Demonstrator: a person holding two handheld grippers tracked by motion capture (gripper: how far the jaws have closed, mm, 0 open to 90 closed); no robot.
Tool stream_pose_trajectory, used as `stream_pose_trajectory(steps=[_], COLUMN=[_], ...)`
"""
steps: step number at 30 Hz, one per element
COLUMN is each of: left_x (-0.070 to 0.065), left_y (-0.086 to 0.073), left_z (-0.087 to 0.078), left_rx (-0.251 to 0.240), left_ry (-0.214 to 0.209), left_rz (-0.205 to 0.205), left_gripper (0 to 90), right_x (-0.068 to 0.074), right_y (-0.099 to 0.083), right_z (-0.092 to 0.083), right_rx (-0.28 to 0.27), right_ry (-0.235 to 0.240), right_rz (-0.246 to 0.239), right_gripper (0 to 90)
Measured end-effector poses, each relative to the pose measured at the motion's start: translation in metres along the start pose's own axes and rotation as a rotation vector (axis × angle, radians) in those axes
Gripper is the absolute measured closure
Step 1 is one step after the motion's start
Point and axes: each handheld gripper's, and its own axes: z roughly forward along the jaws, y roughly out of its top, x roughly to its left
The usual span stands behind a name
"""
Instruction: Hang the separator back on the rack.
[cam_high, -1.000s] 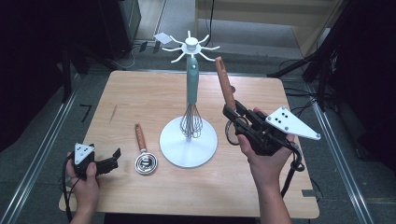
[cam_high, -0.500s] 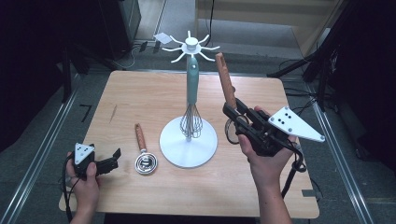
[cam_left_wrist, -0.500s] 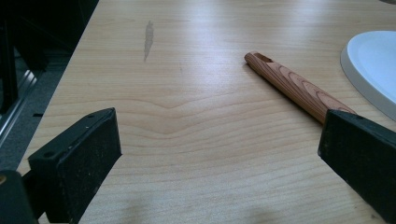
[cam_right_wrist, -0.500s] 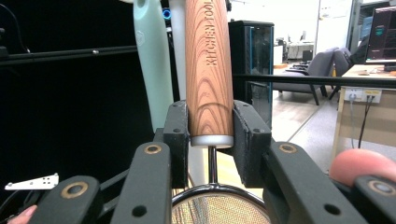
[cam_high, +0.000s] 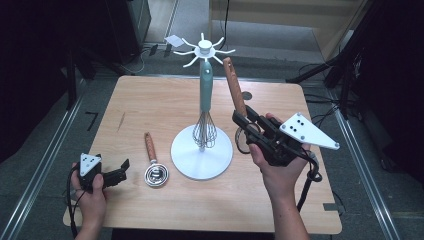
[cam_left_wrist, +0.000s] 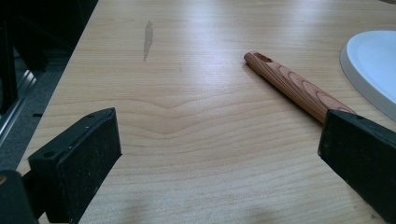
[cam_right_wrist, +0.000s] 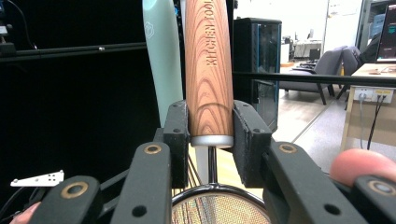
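A white-based stand (cam_high: 186, 161) with a teal pole (cam_high: 205, 90) and hooks on top rises mid-table; a wire whisk (cam_high: 204, 131) hangs against the pole. My right gripper (cam_high: 242, 119) is to the right of the stand, raised, and shut on the wooden handle (cam_high: 234, 87) of a mesh strainer, handle upward. In the right gripper view the pads (cam_right_wrist: 177, 135) clamp the handle (cam_right_wrist: 208, 70) just above the mesh ring (cam_right_wrist: 217, 210). My left gripper (cam_high: 122, 167) rests open near the front left. A second wooden-handled utensil (cam_high: 151, 150) with a coiled head lies just beyond it; its handle (cam_left_wrist: 299, 88) shows between the jaws.
The table's left edge (cam_left_wrist: 70, 60) drops to dark floor with metal rails. The stand's white base (cam_left_wrist: 373, 65) sits to the right of the lying utensil. A dark hole (cam_high: 246, 95) marks the tabletop behind the strainer handle. Cables trail from both grippers.
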Motion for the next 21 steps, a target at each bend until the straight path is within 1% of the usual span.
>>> stream_pose_trajectory(steps=[6,7,9,10,12,14,17,18,21], left_x=[0.000,0.000,0.000,0.000,0.000,0.000,0.000,0.000,0.000], left_y=[0.000,0.000,0.000,0.000,0.000,0.000,0.000,0.000,0.000], left_z=[0.000,0.000,0.000,0.000,0.000,0.000,0.000,0.000,0.000], left_rx=[0.000,0.001,0.001,0.001,0.001,0.001,0.001,0.001,0.001], left_ry=[0.000,0.001,0.000,0.001,0.000,0.000,0.000,0.000,0.000], left_rz=[-0.001,-0.001,0.000,0.000,0.000,-0.001,-0.001,0.000,-0.001], left_gripper=[0.0,0.0,0.0,0.0,0.0,0.0,0.0,0.0,0.0], right_x=[0.000,-0.001,-0.003,-0.004,-0.005,-0.006,-0.007,-0.008,-0.010], right_y=[-0.002,-0.002,-0.002,-0.003,-0.004,-0.004,-0.004,-0.004,-0.004], right_z=[0.004,0.005,0.006,0.007,0.009,0.010,0.011,0.011,0.012], right_rx=[0.001,0.004,0.019,0.021,0.026,0.030,0.031,0.028,0.030], right_ry=[0.003,0.008,0.035,0.042,0.046,0.057,0.046,0.042,0.022], right_rz=[0.003,0.009,0.038,0.044,0.043,0.050,0.050,0.057,0.054], right_gripper=[70.9,70.7,70.3,69.7,64.2,63.2,62.5,63.7,70.0])
